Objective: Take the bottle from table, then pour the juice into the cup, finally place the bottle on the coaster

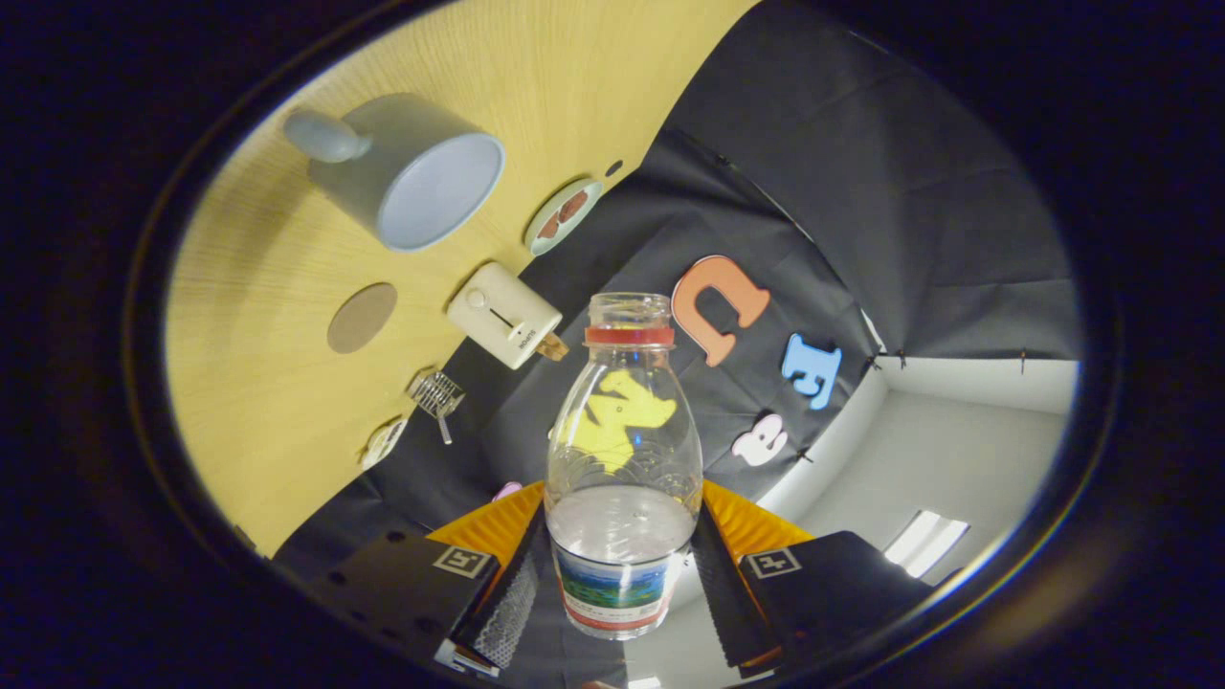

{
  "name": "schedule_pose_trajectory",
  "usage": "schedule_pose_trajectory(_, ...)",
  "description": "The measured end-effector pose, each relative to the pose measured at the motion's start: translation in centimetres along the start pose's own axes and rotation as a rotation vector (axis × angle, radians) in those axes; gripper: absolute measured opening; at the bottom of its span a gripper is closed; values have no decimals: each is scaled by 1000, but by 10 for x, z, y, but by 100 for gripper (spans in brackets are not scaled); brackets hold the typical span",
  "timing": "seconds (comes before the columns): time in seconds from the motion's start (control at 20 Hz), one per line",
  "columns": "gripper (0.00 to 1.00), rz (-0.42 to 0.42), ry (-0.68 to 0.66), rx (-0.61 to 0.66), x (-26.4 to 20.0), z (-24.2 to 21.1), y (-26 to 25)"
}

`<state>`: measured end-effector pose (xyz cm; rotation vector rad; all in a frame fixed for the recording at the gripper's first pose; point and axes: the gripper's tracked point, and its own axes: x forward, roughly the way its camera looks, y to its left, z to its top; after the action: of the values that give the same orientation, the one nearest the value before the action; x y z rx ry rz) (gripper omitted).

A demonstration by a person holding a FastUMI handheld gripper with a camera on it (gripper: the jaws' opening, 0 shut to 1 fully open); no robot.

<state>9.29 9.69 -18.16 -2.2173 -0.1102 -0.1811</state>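
Observation:
A clear plastic bottle [622,459] with a red neck ring and no cap sits between the fingers of my gripper [617,584], which is shut on its labelled lower part. The bottle is lifted off the table and the whole view is rolled steeply, so the wooden table [258,383] stands like a wall beside it. Clear liquid fills the bottle's lower part. A grey mug [407,172] with its open mouth toward me stands on the table beyond the bottle's neck. A round brown coaster [362,317] lies flat on the table between the mug and my fingers.
A small cream toaster [504,315] stands near the table's back edge beside the coaster. A round plate with brown food [563,215] lies past the mug. A small wire rack [437,393] and a pale item [385,441] rest by the black cloth wall.

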Motion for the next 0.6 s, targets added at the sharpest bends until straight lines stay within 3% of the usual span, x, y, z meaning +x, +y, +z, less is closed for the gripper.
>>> schedule_pose_trajectory(0.15, 82, 20, 9, 63, 0, -2, 5)
schedule_pose_trajectory(0.3, 82, 55, 20, 207, 2, -6, 13)
schedule_pose_trajectory(0.45, 82, 91, 13, 378, 6, -8, 24)
schedule_pose_trajectory(0.6, 82, 177, 44, 610, 9, -12, 44)
